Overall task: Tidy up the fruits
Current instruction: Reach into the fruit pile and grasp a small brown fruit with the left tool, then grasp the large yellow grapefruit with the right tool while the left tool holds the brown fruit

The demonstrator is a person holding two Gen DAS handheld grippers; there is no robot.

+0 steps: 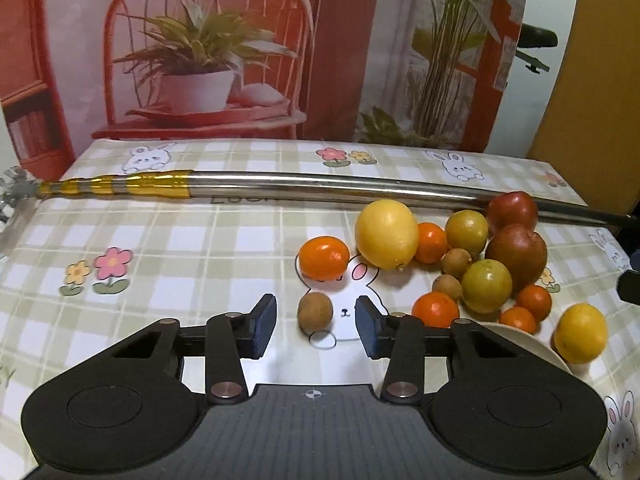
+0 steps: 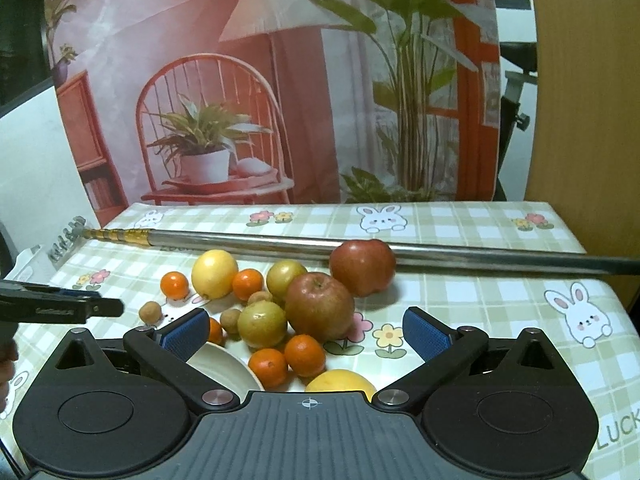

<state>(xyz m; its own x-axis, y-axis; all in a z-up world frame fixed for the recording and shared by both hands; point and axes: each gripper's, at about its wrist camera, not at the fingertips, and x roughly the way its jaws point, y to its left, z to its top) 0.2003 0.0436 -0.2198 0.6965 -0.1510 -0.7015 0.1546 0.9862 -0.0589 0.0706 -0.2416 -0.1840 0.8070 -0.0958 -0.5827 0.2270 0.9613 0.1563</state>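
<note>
Fruits lay heaped on the checked tablecloth (image 1: 168, 240), and the one that mattered for the left gripper (image 1: 316, 326) was the small brown longan (image 1: 315, 312) in the lower middle of the left wrist frame. It sat between the two blue pads, a little nearer the left-hand pad than the right, with clear cloth on both sides, so neither pad touched it. The jaws stood wide apart and held nothing. The longan was nearly round, so no long axis had to be matched; judged from this, a straight closing would take it.

Its skin looked dull, tan and slightly rough. Above it in the frame sat a glossy mandarin (image 1: 324, 258), and to the right of that a large smooth yellow lemon (image 1: 386, 234). Further right crowded more mandarins, two greenish-yellow round fruits, two more longans and a dark red apple (image 1: 518, 256), many of them touching. A pale plate (image 1: 528, 346) showed its rim at lower right, partly hidden by the gripper body.

The right gripper (image 2: 306, 330) was also spread open and empty, low in its own frame, with the apple, a green fruit and two mandarins lying between and ahead of its pads. A shiny metal pole (image 2: 260, 242) with a gold-banded end crossed the table behind the pile. The left gripper was plainly the nearer to the lone longan.
</note>
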